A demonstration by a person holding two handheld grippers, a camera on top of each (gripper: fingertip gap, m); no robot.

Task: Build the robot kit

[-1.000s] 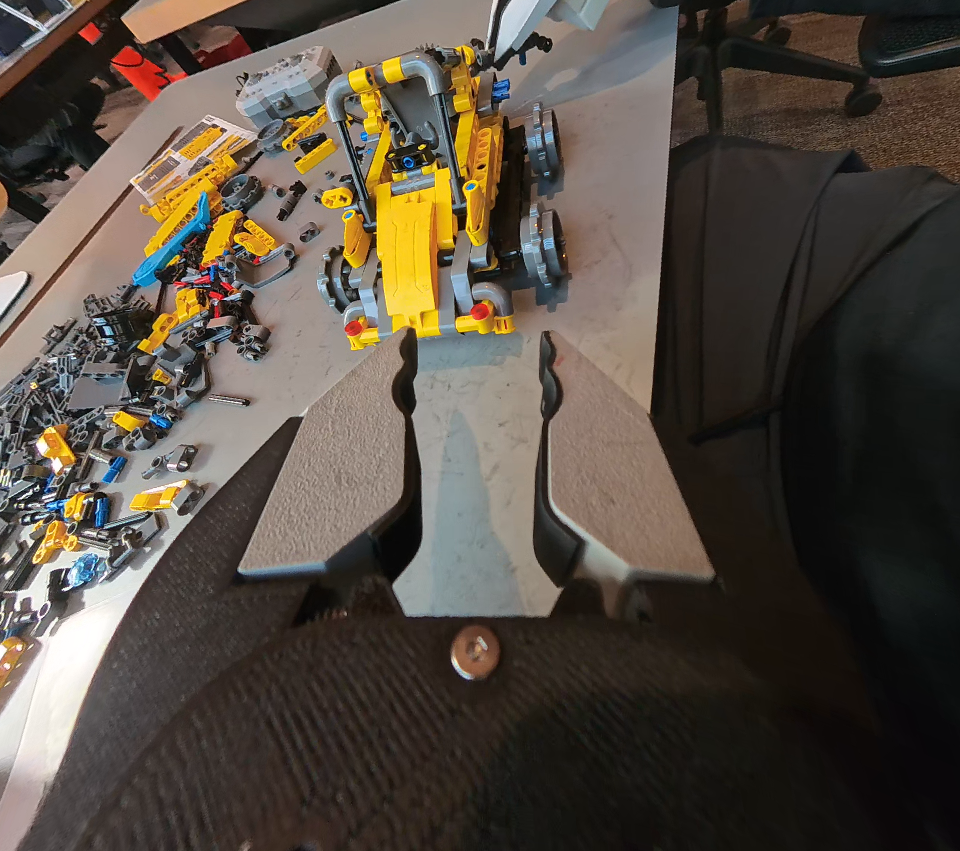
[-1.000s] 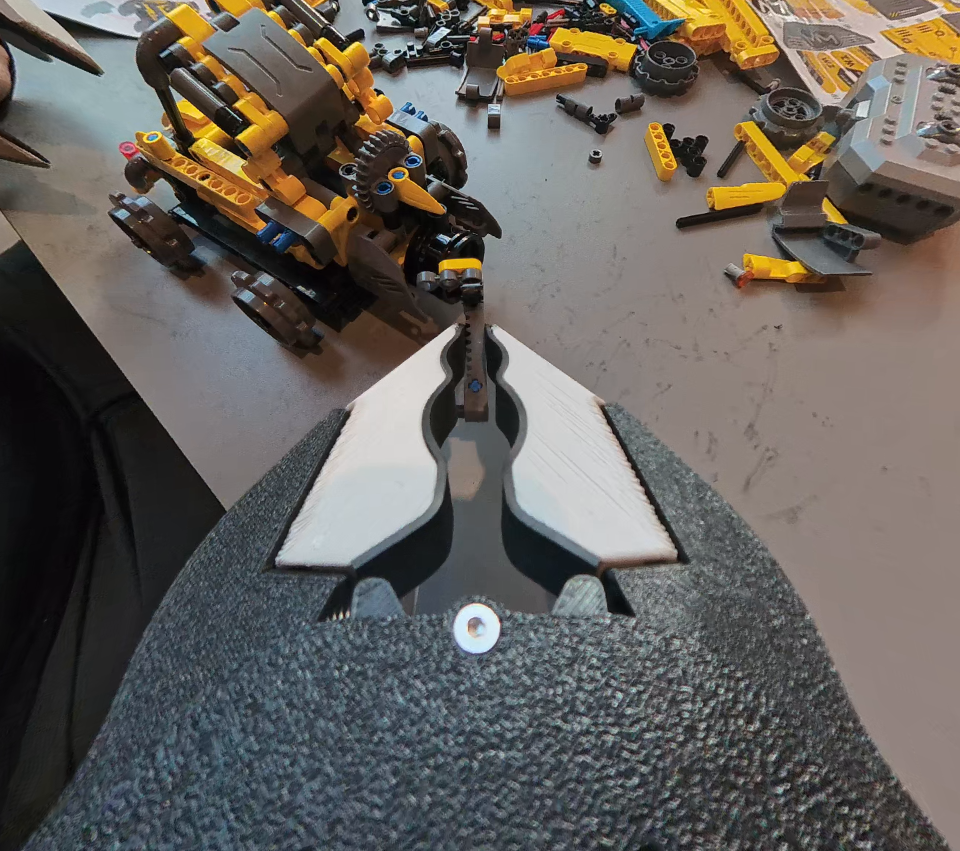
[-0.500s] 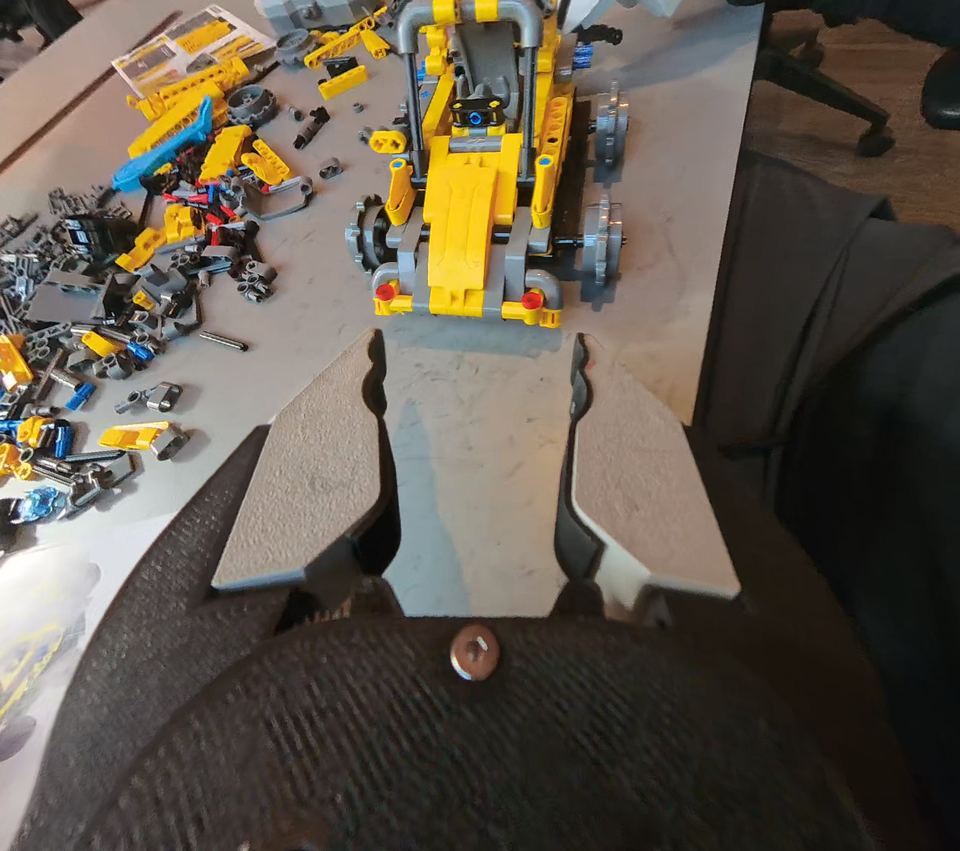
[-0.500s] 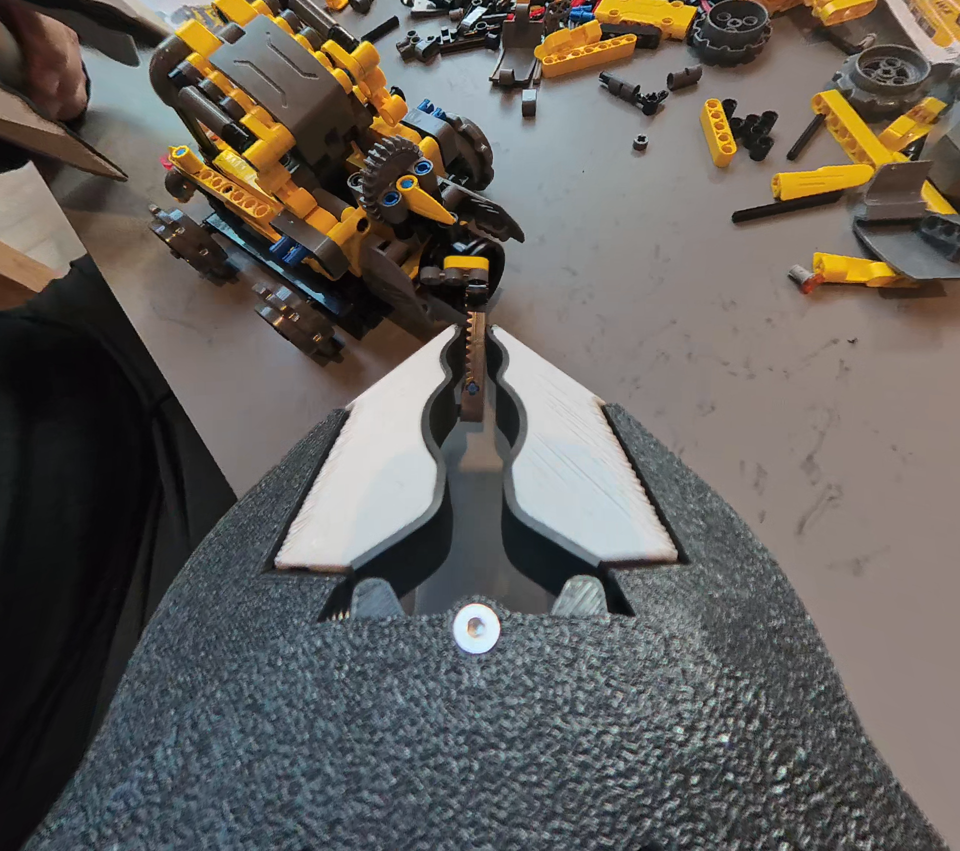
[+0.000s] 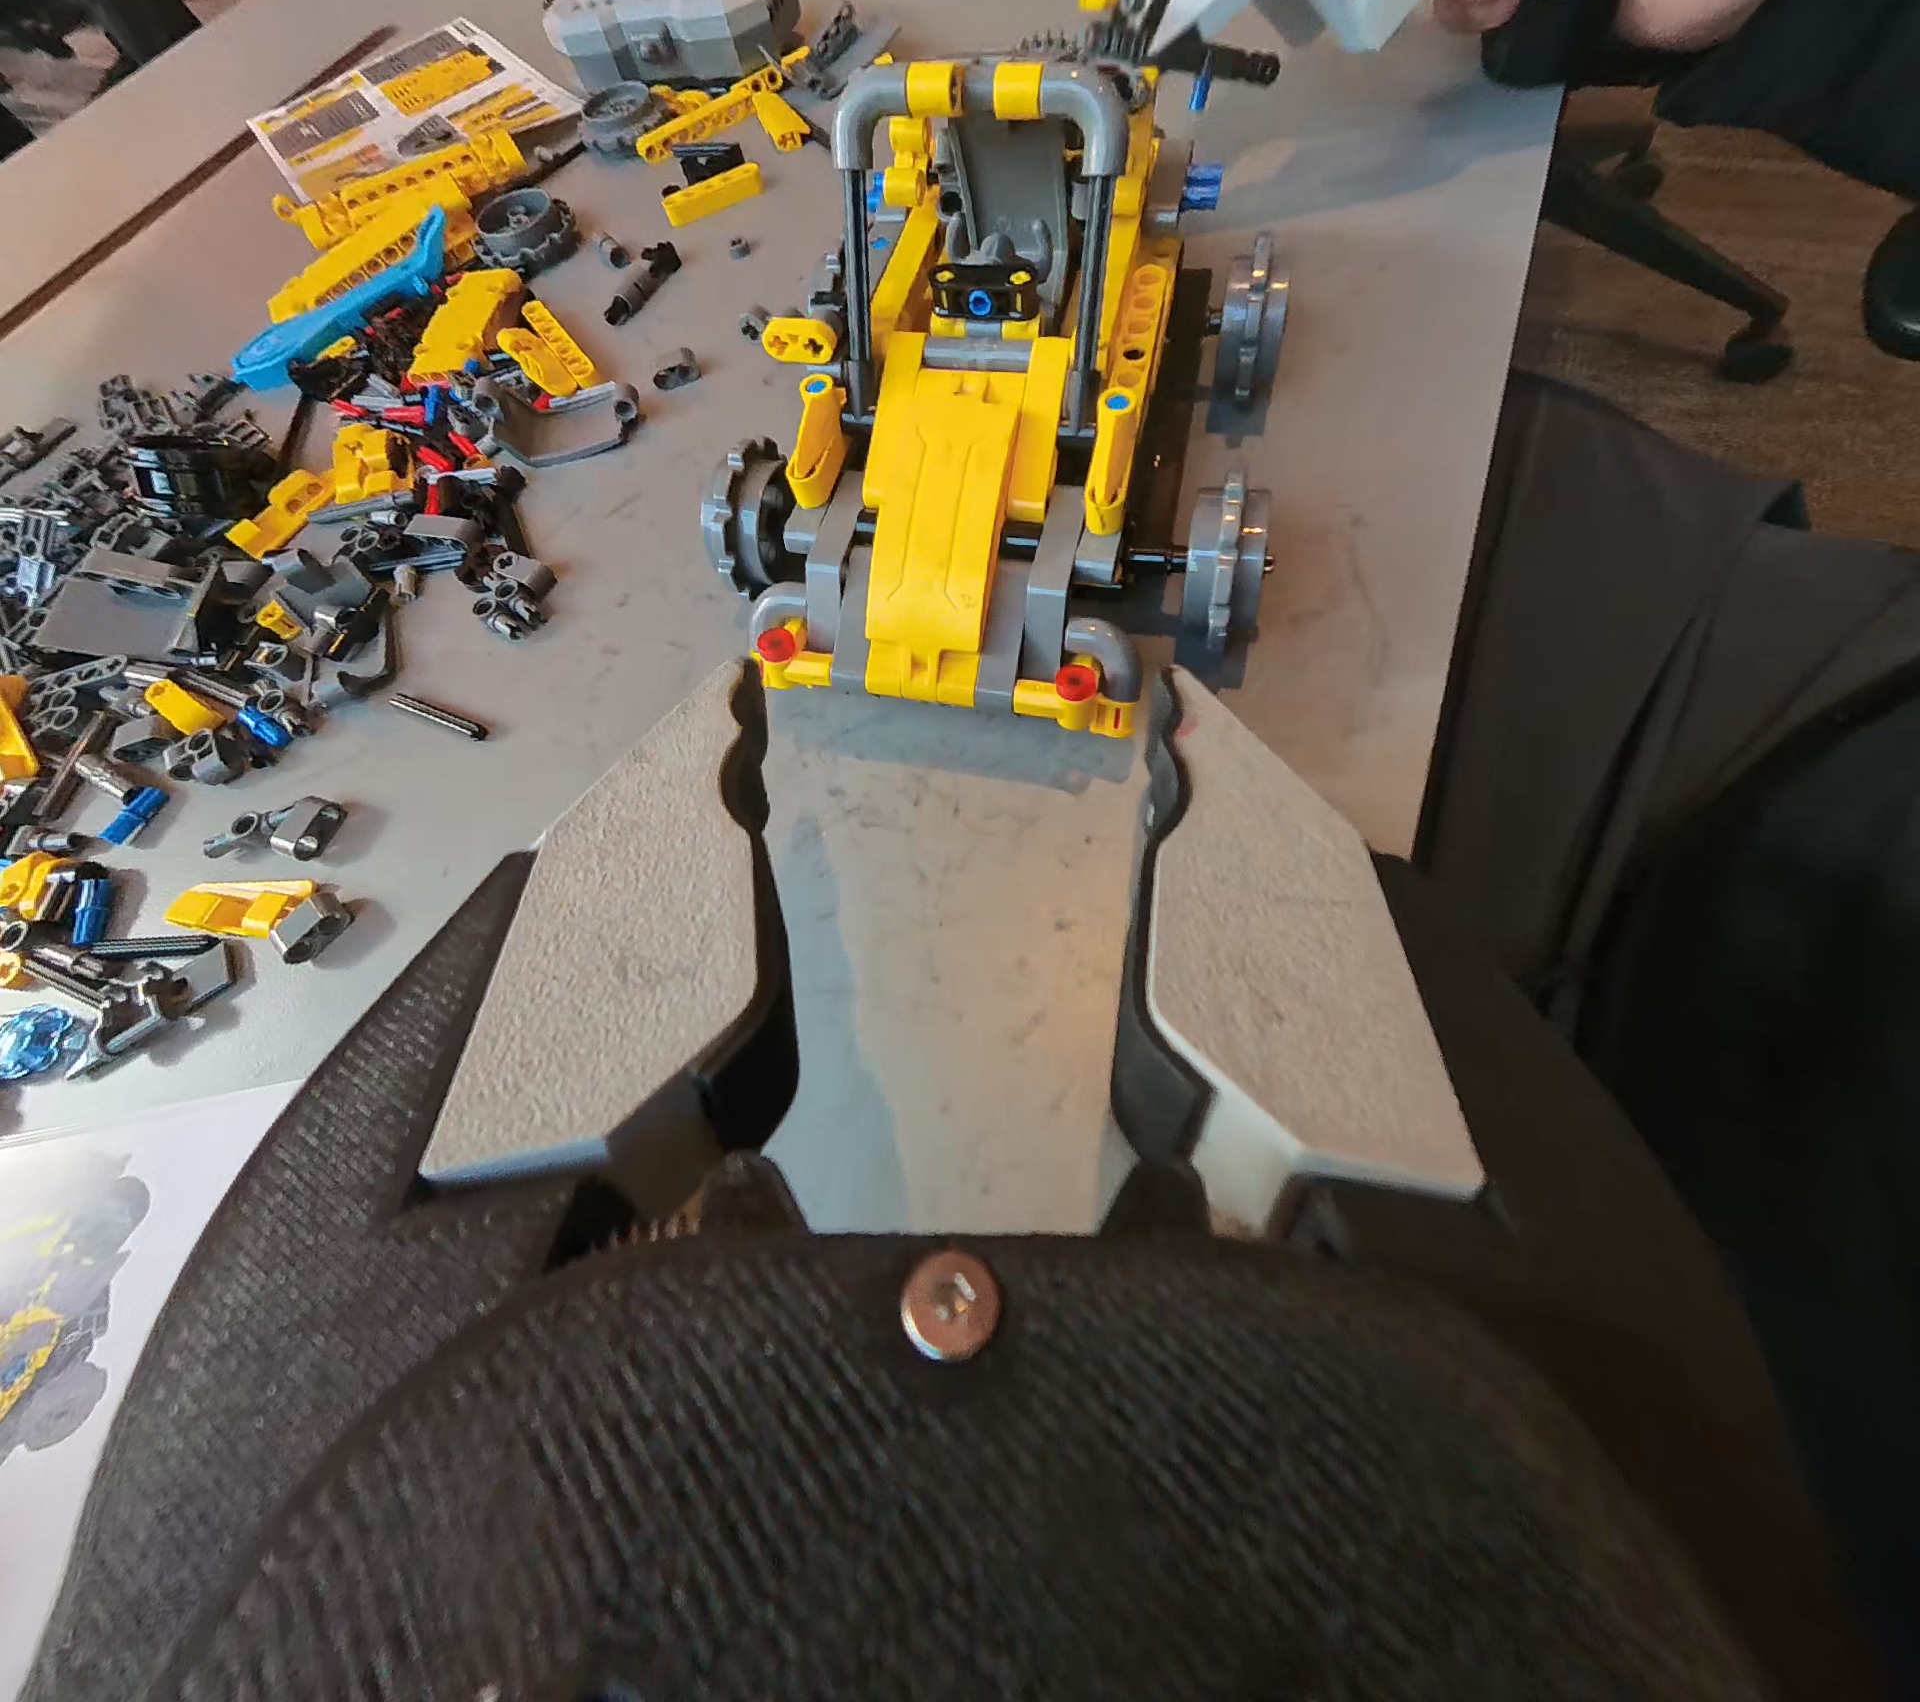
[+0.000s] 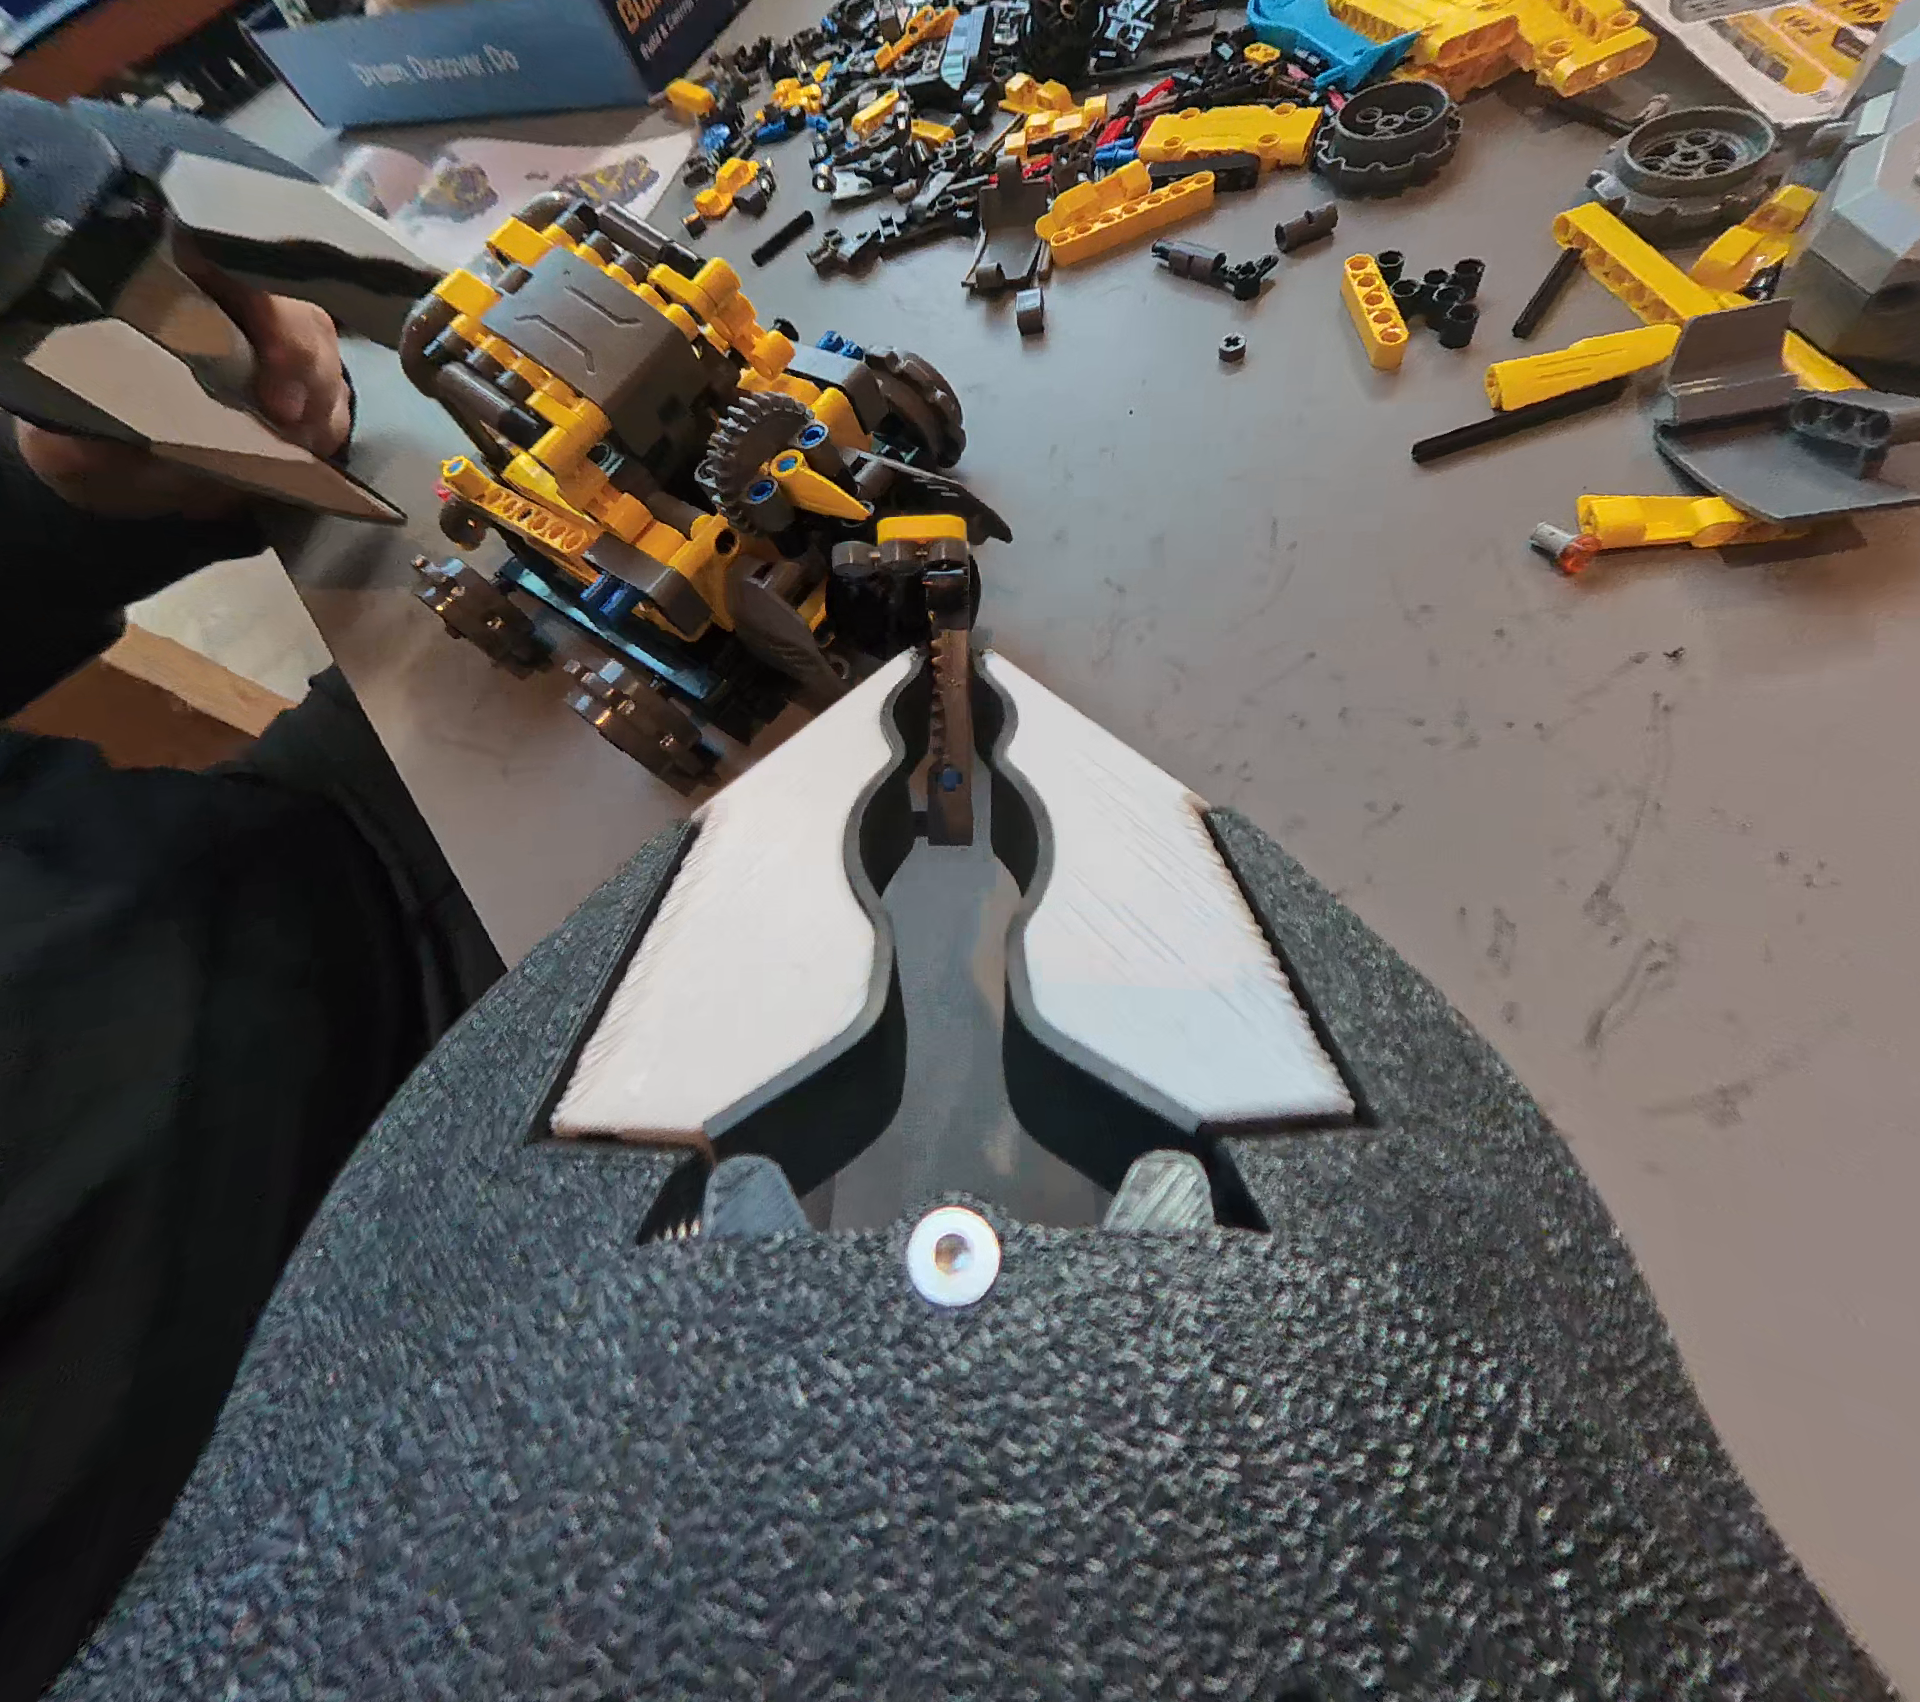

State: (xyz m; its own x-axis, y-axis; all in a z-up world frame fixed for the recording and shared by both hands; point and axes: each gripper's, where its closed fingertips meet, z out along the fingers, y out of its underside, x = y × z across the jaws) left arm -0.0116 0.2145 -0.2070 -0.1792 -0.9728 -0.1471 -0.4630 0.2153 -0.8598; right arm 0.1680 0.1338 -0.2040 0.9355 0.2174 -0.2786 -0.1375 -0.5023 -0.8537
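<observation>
left gripper (image 5: pixel 951 691) sitting wide open just short of the yellow brick vehicle (image 5: pixel 977 447) | right gripper (image 5: pixel 1164 31) touching the vehicle's far end | loose bricks (image 5: pixel 312 509) lying left on the grey table (image 5: pixel 1351 717)

grey table (image 5: pixel 1351 769) | brown carpet floor (image 5: pixel 1662 198) | office-chair base (image 5: pixel 1662 270)
</observation>
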